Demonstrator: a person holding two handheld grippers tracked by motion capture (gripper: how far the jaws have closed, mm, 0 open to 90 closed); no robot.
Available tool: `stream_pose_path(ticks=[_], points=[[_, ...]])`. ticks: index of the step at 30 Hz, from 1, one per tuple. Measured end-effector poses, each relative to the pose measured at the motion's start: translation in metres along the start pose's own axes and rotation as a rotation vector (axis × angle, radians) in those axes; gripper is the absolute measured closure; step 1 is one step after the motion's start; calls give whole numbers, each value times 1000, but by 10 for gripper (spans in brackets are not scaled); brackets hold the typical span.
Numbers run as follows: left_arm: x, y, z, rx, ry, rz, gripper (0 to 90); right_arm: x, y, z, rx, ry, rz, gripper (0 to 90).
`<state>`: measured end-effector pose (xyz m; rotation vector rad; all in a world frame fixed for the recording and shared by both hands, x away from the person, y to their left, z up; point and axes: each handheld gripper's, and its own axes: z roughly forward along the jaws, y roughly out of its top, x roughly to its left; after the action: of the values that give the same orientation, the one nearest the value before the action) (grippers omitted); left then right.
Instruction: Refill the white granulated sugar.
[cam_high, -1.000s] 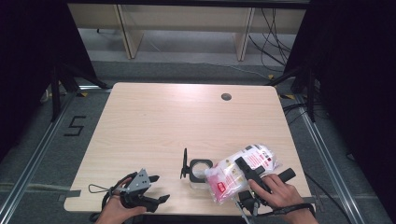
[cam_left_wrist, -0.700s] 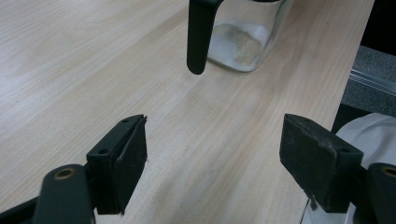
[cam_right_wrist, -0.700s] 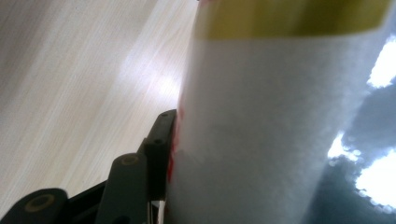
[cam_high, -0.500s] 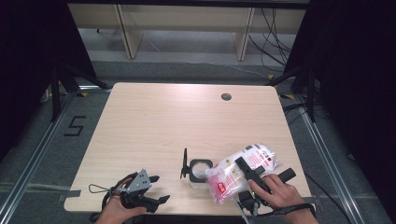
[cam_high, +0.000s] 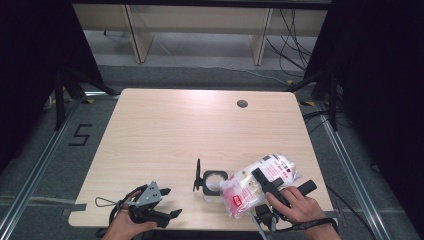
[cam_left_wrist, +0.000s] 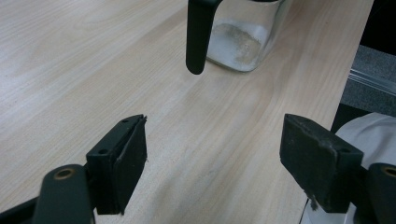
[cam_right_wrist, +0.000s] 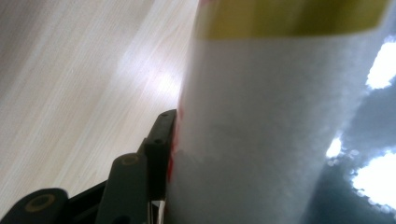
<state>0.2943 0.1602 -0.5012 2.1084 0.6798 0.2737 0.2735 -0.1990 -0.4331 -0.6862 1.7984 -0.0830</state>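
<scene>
Clearly the right gripper (cam_high: 265, 186) clamps a plastic bag (cam_high: 260, 182) of white contents at the table's (cam_high: 200, 130) near right edge, just beside a glass jar (cam_high: 214, 181) with a black flip lid. Its red and pink labels carry print too small to read; up close a yellow band crosses the bag. On the floor, tape (cam_high: 80, 135) forms a "5". The left gripper (cam_high: 167, 202) rests at the near left, jaws wide and empty.
</scene>
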Motion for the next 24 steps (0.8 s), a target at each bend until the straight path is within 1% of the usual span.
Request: stream_pose_path(ticks=[1, 2, 3, 4, 8, 10, 11, 12, 13, 14, 17, 18, 19, 21, 23, 24], points=[[0, 0, 1, -9, -4, 2, 228, 0, 0, 0, -1, 0, -1, 528], [0, 0, 0, -4, -2, 7, 228, -1, 0, 0, 5, -1, -12, 528], [0, 0, 0, -4, -2, 5, 228, -1, 0, 0, 4, -1, -12, 528], [0, 0, 0, 0, -2, 2, 228, 0, 1, 0, 2, 0, 9, 528], [0, 0, 0, 4, -1, 1, 228, 1, 0, 0, 3, 1, 15, 528], [-1, 0, 1, -15, -8, -9, 228, 2, 0, 0, -1, -4, 20, 529], [0, 0, 0, -9, -5, 9, 228, 2, 0, 0, 0, -3, 22, 529], [0, 0, 0, 2, 0, 1, 228, 2, 0, 0, -1, -2, 19, 529], [1, 0, 0, 3, -3, 3, 228, 1, 0, 1, -4, -3, 11, 529], [-1, 0, 0, -15, -15, -21, 228, 1, 0, 1, -6, -4, 15, 529], [-1, 0, 1, -22, -12, -23, 228, 1, 0, 1, -10, -8, 11, 529], [0, 1, -1, 7, -8, 1, 228, 1, 0, 1, -15, -11, 20, 529], [-1, 0, 0, -14, -12, -10, 228, 1, 0, 1, -12, -12, 11, 529], [-1, 0, 0, -15, -15, -15, 228, 1, 0, 1, -12, -10, 14, 530], [-1, -1, -1, -9, -6, -11, 228, 0, 0, 0, -9, -3, 6, 530], [-1, -1, -1, -19, -13, -16, 228, 1, 0, 0, -10, -4, 8, 530]])
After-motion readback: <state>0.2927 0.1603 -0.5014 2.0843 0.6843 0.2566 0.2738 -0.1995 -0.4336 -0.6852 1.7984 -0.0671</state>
